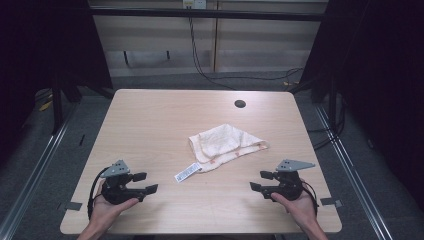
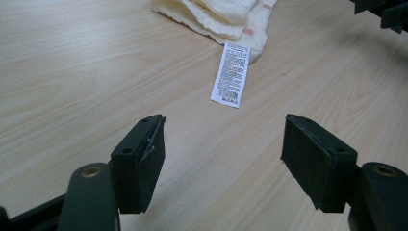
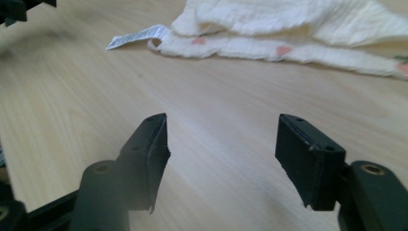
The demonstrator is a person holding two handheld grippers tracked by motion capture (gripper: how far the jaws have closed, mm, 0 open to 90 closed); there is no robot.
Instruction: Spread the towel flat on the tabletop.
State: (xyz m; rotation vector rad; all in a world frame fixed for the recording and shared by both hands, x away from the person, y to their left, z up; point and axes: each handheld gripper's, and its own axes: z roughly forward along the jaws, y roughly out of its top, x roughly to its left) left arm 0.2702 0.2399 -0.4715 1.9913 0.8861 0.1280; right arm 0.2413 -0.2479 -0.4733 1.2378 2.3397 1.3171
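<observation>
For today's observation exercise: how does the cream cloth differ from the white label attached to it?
The cloth is large, cream, soft and folded in rumpled layers with pinkish marks; the label is small, white, flat and printed with black text. The cloth lies mid-table; the label sticks out towards the left gripper. Both rest on the table.
</observation>
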